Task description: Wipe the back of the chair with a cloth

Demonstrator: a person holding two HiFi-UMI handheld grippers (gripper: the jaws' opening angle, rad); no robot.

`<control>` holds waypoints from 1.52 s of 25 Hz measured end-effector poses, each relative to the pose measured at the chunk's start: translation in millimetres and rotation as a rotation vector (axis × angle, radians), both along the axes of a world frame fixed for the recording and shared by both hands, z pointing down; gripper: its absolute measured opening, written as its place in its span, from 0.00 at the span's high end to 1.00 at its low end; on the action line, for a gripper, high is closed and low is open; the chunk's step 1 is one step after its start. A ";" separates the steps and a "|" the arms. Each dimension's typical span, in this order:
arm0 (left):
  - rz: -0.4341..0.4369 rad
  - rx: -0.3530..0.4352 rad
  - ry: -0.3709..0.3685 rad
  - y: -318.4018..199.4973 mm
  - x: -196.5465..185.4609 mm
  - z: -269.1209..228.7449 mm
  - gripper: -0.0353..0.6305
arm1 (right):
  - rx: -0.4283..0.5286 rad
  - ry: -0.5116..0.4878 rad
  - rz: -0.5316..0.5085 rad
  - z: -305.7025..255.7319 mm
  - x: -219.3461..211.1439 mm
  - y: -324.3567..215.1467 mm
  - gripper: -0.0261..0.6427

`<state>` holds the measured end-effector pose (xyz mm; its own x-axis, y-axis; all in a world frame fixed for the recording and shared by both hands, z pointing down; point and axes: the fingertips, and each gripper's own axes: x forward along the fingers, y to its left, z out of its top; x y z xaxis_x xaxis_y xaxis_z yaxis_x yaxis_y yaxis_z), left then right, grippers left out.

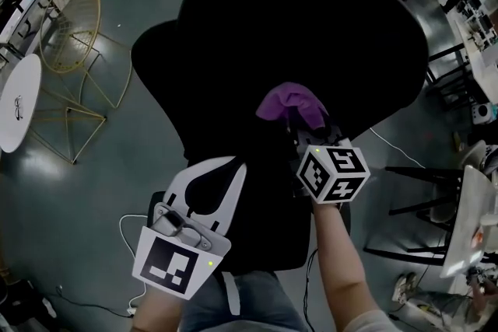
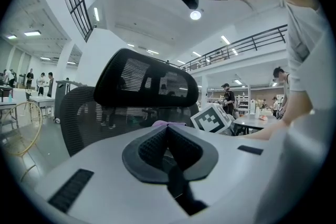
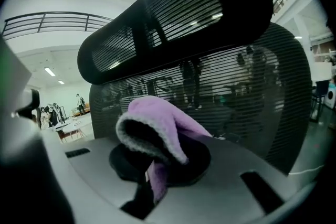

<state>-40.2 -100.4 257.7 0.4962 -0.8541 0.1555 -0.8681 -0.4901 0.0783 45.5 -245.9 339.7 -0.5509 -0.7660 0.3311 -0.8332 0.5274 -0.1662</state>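
A black mesh office chair [image 1: 296, 35] fills the head view's middle, its backrest [image 3: 252, 92] and headrest [image 3: 173, 13] rising in front of me. My right gripper [image 1: 299, 128] is shut on a purple cloth [image 1: 292, 103], which bunches over its jaws [image 3: 157, 128] close to the mesh back. The left gripper [image 1: 222, 175] is lower left, beside the chair, its jaws closed together with nothing between them [image 2: 167, 136]. In the left gripper view the cloth [image 2: 168, 124] and the right gripper's marker cube [image 2: 211, 119] show just beyond its tip.
A yellow wire chair [image 1: 74, 50] and a white round table [image 1: 17, 101] stand to the left. Black chairs [image 1: 424, 206] and white tables [image 1: 467, 221] are at the right. A white cable [image 1: 124, 245] runs over the grey floor. People stand in the far hall [image 2: 228, 97].
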 end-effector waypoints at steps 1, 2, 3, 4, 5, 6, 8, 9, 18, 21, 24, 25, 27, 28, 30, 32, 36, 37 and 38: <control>-0.004 0.002 -0.002 0.2 -4.5 -0.5 0.93 | -0.001 0.000 -0.008 -0.1 -6.8 0.4 0.89; -0.009 0.003 -0.001 0.3 -9.2 -1.1 0.93 | -0.002 0.000 -0.015 -0.4 -14.0 0.8 0.89; -0.015 0.002 0.001 0.5 -14.3 -1.9 0.93 | -0.003 0.001 -0.022 -0.9 -21.5 1.1 0.89; -0.020 0.001 0.004 0.9 -19.5 -2.5 0.93 | -0.003 0.001 -0.030 -1.4 -29.3 1.8 0.89; -0.025 0.001 0.007 1.5 -24.7 -3.0 0.93 | -0.004 0.000 -0.037 -1.8 -37.1 2.8 0.89; -0.031 0.001 0.010 2.4 -29.6 -3.4 0.93 | -0.004 -0.001 -0.046 -2.1 -44.9 4.2 0.89; -0.043 0.005 0.016 4.6 -38.0 -4.0 0.93 | -0.004 -0.003 -0.064 -2.2 -59.3 7.2 0.89; -0.049 0.006 0.017 5.9 -41.4 -4.3 0.93 | -0.004 -0.003 -0.072 -2.2 -65.6 8.6 0.89; -0.096 0.006 0.022 17.5 -78.9 -4.9 0.93 | -0.008 -0.001 -0.134 -3.2 -122.3 17.9 0.89; -0.109 0.013 0.025 20.9 -89.2 -5.9 0.93 | -0.011 -0.003 -0.151 -2.7 -138.4 20.6 0.89; -0.117 0.018 0.022 25.0 -98.9 -6.6 0.93 | -0.016 -0.005 -0.169 -2.0 -155.9 24.1 0.89; -0.119 0.018 0.021 26.5 -101.8 -6.9 0.93 | -0.017 -0.005 -0.176 -1.9 -161.9 25.4 0.89; -0.124 0.019 0.021 29.1 -107.9 -7.6 0.93 | -0.019 -0.005 -0.190 -1.7 -174.0 28.0 0.89; -0.128 0.020 0.022 30.3 -111.5 -7.9 0.93 | -0.019 -0.005 -0.197 -1.5 -180.6 29.2 0.89; -0.136 0.021 0.025 32.7 -120.1 -8.7 0.93 | -0.021 -0.008 -0.212 -1.0 -195.6 32.0 0.89; -0.145 0.022 0.030 35.6 -127.6 -9.6 0.93 | -0.024 -0.012 -0.231 -0.4 -210.8 36.1 0.89; -0.158 0.019 0.031 40.4 -127.6 -11.0 0.93 | -0.032 -0.010 -0.270 0.8 -226.4 44.2 0.89; -0.160 0.019 0.031 41.4 -127.3 -11.2 0.93 | -0.032 -0.010 -0.273 1.1 -227.6 45.3 0.89; -0.162 0.019 0.030 42.3 -128.0 -11.1 0.93 | -0.032 -0.010 -0.273 1.3 -228.4 46.0 0.89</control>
<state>-168.2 -58.0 246.5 0.3562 -0.9259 0.1258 -0.9332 -0.3458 0.0976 -182.9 -200.0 340.9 -0.7389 -0.5782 0.3460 -0.6592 0.7266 -0.1936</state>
